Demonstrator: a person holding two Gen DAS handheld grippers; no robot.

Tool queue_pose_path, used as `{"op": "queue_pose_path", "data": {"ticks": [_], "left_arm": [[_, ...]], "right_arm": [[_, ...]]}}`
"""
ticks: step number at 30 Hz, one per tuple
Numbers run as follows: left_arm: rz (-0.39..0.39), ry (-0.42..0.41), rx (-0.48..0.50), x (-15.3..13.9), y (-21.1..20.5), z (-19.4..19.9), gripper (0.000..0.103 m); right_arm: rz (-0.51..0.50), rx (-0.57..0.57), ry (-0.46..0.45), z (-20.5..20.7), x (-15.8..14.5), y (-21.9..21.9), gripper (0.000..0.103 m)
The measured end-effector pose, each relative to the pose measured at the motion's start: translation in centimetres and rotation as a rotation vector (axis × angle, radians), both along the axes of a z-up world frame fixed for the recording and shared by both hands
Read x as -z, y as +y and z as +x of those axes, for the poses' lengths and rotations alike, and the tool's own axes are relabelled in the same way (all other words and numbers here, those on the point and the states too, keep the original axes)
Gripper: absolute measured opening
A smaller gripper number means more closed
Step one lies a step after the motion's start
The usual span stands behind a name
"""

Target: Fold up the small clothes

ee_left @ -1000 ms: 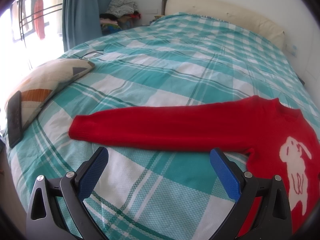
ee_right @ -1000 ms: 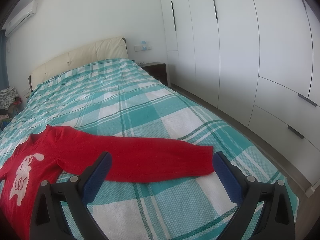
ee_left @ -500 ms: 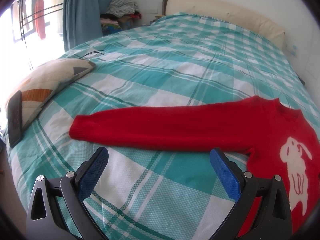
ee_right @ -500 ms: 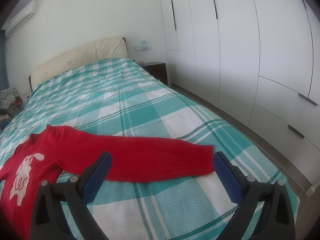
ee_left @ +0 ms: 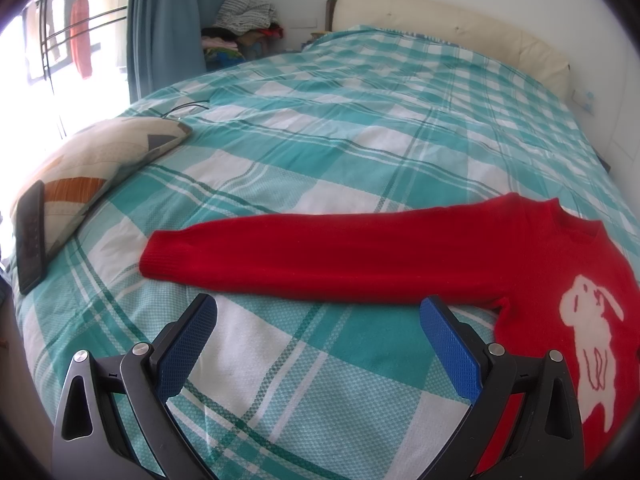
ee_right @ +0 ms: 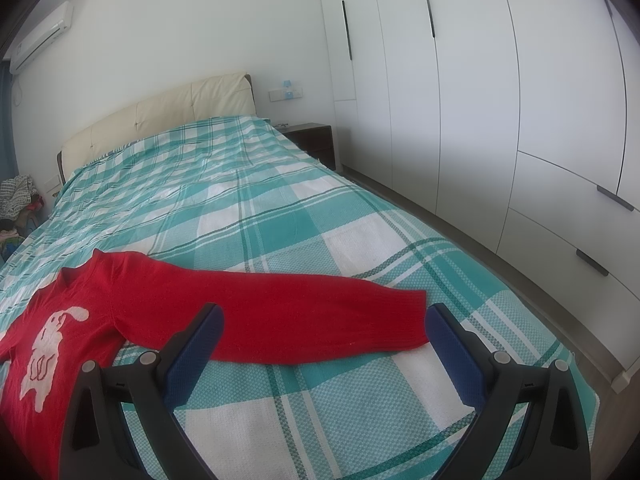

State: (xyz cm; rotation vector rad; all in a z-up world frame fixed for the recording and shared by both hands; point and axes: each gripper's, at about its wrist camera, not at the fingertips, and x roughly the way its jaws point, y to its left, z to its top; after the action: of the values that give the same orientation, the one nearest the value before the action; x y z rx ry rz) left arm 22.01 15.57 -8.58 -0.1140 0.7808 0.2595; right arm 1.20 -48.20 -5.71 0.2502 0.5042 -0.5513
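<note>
Lying flat on the bed cover (ee_left: 360, 128), one red sweater (ee_left: 400, 256) is spread face up with both sleeves stretched straight out to the sides. Its front carries one white rabbit (ee_left: 592, 344), seen in both wrist views. The left sleeve (ee_left: 280, 252) runs out toward the pillow side of the bed, and the right sleeve (ee_right: 312, 320) runs out toward the wardrobe side, its cuff near the edge of the mattress.

Two grippers are in view, one per camera. The left gripper (ee_left: 318, 306) hangs just short of the left sleeve with its two blue pads spread wide and nothing between them. The right gripper (ee_right: 324, 314) sits just short of the right sleeve, likewise spread wide and empty; the cuff shows just inside its right-hand pad (ee_right: 452, 356).

One patterned pillow (ee_left: 100, 160) lies at the far left edge of the bed, with one dark phone (ee_left: 30, 236) leaning against it. One cream headboard (ee_right: 160, 120) stands at the top of the bed, one dark nightstand (ee_right: 312, 140) beside it, and a white wardrobe (ee_right: 500, 100) lines the wall. A heap of clothes (ee_left: 244, 20) sits in the corner by one blue curtain (ee_left: 168, 28).
</note>
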Motion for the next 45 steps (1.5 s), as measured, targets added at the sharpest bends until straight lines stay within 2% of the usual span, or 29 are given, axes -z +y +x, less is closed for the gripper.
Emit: {"op": "queue_pose_path", "data": {"ticks": [38, 41, 45], "left_arm": [[-0.004, -0.001, 0.002, 0.0, 0.1, 0.0, 0.102], [-0.017, -0.01, 0.0, -0.2, 0.3, -0.2, 0.102], [-0.043, -0.015, -0.006, -0.3, 0.8, -0.3, 0.102]], "right_arm": [[0.013, -0.002, -0.006, -0.2, 0.3, 0.4, 0.099], [0.061, -0.018, -0.007, -0.2, 0.4, -0.1, 0.099], [0.24, 0.034, -0.078, -1.9, -0.2, -4.9, 0.099]]}}
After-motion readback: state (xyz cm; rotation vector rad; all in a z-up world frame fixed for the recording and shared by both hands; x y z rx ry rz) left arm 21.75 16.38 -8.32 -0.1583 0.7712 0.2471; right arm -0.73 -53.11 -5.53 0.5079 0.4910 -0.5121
